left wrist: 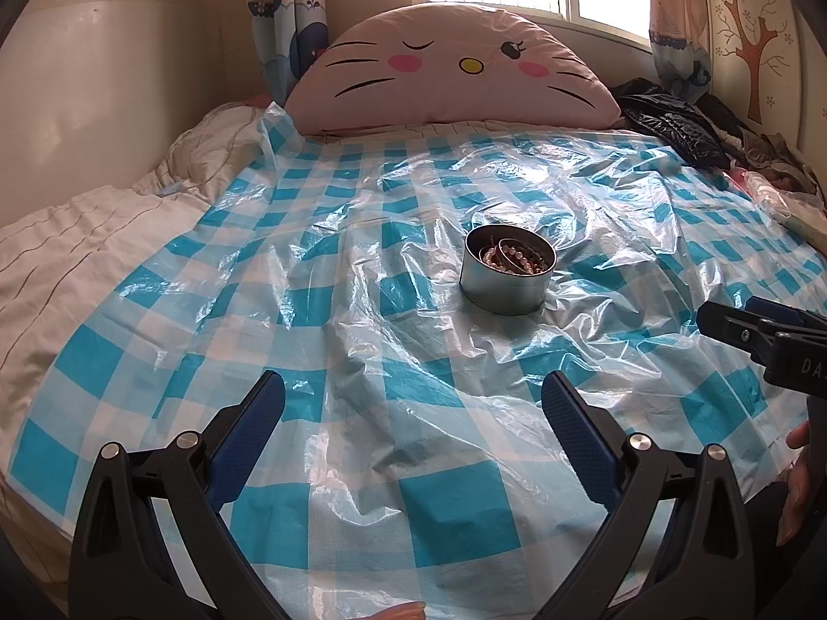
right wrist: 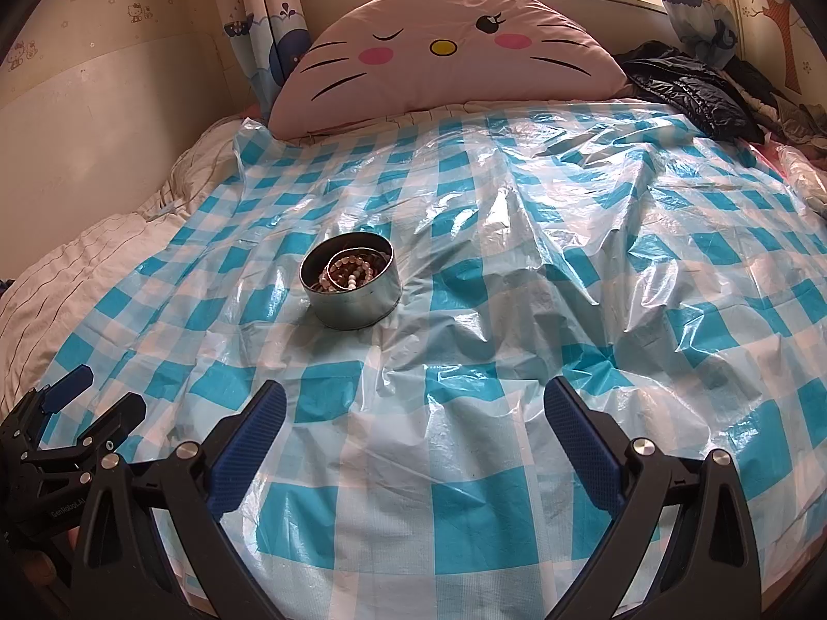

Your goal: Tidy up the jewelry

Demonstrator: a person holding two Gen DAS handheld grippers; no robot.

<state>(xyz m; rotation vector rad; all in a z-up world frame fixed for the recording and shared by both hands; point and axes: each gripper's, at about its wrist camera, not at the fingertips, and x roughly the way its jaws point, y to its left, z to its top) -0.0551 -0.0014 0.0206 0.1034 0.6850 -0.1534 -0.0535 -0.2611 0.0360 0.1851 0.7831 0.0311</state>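
Observation:
A round metal tin (left wrist: 509,279) stands on the blue-and-white checked plastic sheet (left wrist: 362,320) that covers the bed. Beaded bracelets (left wrist: 514,258) lie inside it. In the right wrist view the tin (right wrist: 356,292) sits left of centre with the bracelets (right wrist: 349,274) in it. My left gripper (left wrist: 413,398) is open and empty, well short of the tin. My right gripper (right wrist: 414,403) is open and empty, nearer than the tin and to its right. The right gripper shows at the right edge of the left wrist view (left wrist: 749,333); the left gripper at the lower left of the right wrist view (right wrist: 98,398).
A pink cat-face cushion (left wrist: 455,72) leans at the head of the bed. Dark clothes (left wrist: 677,124) are piled at the far right. A rumpled white quilt (left wrist: 93,237) lies along the left edge, next to the wall. The plastic sheet (right wrist: 568,284) is wrinkled.

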